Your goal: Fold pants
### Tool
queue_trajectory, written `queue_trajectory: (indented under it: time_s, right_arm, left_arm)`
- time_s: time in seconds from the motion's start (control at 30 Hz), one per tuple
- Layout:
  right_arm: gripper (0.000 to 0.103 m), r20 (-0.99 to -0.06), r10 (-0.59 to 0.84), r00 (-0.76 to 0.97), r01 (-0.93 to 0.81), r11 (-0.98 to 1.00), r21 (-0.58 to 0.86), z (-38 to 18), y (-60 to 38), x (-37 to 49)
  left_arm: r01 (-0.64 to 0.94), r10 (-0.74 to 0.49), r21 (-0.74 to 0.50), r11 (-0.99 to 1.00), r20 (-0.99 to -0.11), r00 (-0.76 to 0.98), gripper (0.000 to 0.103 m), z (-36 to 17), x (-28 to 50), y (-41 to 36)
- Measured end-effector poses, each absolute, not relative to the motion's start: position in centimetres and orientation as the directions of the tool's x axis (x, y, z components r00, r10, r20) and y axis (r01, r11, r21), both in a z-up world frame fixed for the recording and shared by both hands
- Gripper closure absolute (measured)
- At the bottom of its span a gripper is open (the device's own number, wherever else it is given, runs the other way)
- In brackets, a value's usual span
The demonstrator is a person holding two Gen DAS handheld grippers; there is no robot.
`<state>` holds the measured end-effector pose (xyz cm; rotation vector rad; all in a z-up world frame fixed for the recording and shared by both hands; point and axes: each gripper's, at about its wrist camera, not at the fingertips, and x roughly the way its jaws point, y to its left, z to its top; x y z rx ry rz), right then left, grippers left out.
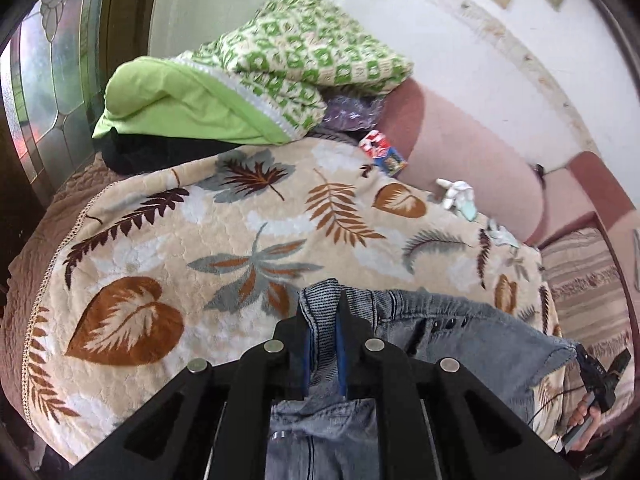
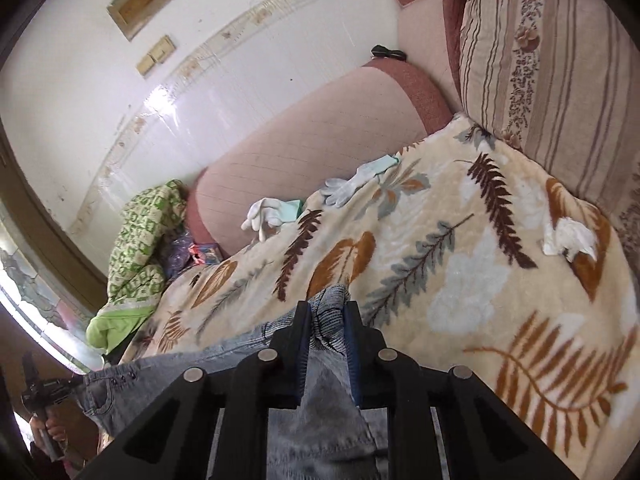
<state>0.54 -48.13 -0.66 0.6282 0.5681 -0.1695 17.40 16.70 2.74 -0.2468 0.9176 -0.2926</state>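
Grey-blue denim pants (image 1: 460,336) hang stretched by the waistband between my two grippers, above a leaf-patterned blanket (image 1: 168,248) on a sofa. My left gripper (image 1: 325,308) is shut on one end of the ribbed waistband, with the denim bunched between its blue pads. My right gripper (image 2: 329,316) is shut on the other end of the pants (image 2: 208,356), and the cloth drops below both grippers out of view. In the left wrist view the right gripper shows at the right edge (image 1: 600,372), held in a hand.
Green folded bedding (image 1: 248,80) is piled at the sofa's far end, a small colourful box (image 1: 384,156) beside it. White gloves (image 2: 276,212) lie by the pink backrest (image 2: 304,136). A crumpled white tissue (image 2: 568,240) lies on the blanket (image 2: 460,240), and a striped cushion (image 2: 552,72) stands at the right.
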Motion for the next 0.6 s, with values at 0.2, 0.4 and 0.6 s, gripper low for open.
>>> queue_trajectory:
  time_s: [0.2,0.4,0.6]
  right_arm:
    - [0.086,-0.586,0.051,0.809,0.309,0.811,0.496,-1.9,-47.1,-7.8]
    - [0.086,-0.69,0.03,0.723,0.35,0.846,0.403,-5.0,-46.3,-14.5]
    - [0.082,-0.815,0.052,0.577,0.352,0.884,0.306,-8.7,-45.6,-16.5]
  left_arm:
    - [0.22,-0.389,-0.322,0.921,-0.717,0.578,0.093,1.5,8.7,19.3]
    - [0.209,-0.361,-0.296,0.932,-0.81,0.463,0.092,-5.4,2.9,21.0]
    - [0.094,-0.298,-0.284,0.954,-0.888,0.351,0.092,-12.8,1.1,22.8]
